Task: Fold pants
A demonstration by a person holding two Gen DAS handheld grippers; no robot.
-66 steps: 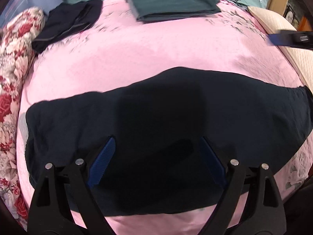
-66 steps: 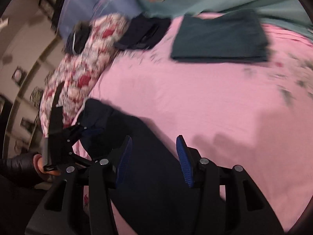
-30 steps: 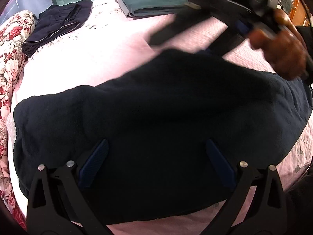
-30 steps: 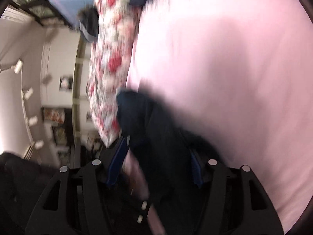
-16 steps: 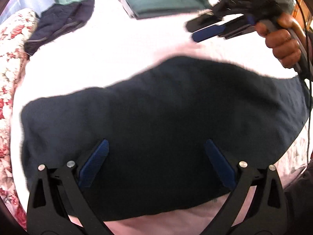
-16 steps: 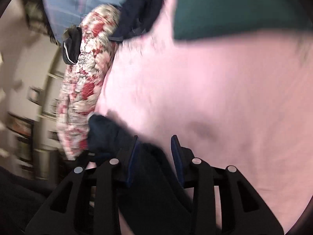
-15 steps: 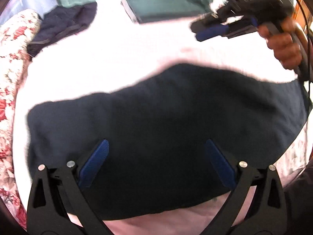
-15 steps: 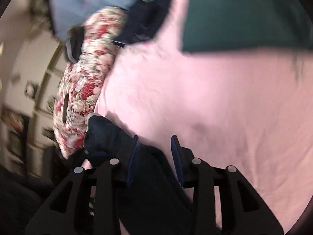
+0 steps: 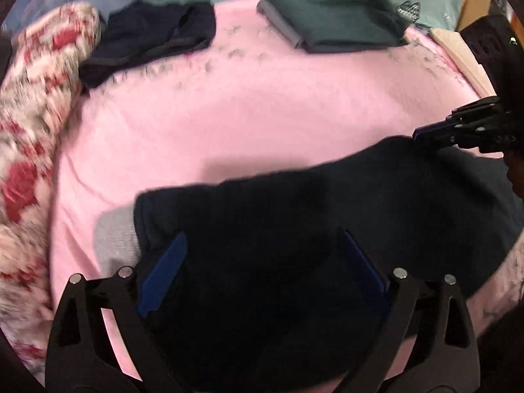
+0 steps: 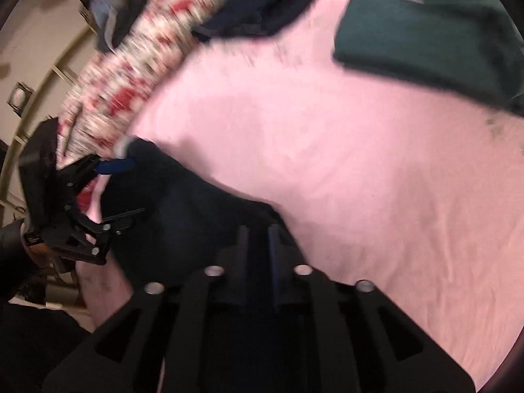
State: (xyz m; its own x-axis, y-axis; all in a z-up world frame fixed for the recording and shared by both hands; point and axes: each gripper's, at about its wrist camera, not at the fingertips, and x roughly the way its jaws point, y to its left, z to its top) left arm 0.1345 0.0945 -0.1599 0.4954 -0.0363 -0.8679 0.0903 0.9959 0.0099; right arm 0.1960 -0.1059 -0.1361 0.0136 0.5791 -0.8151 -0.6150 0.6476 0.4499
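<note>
here the dark pants [image 9: 294, 229] lie across the near edge of the pink bedspread [image 9: 262, 114], bunched shorter, with a pale grey inner patch showing at their left end. the left gripper [image 9: 262, 271] stands wide above the cloth, its blue pads [image 9: 162, 275] apart and pressing on nothing; its jaws have just eased in a touch, with only the fabric lying under them. the right gripper [image 10: 257, 245] has just been closing, and its fingers stand nearly together with dark cloth pinched between them at the pants' right end, which looks lifted off the bedspread.

by the look of it a fold along the length is under way but not laid down: the raised end is not yet brought over, and the garment is far from a neat stack.

farther back, a folded teal garment [image 9: 334, 26] sits by the far edge and a crumpled navy one [image 9: 154, 42] toward the far left corner, beside the floral quilt [image 9: 36, 104]. both views are smeared by motion; how many layers the pants already have cannot be told, and their near edge is hidden under the grippers' frames.
</note>
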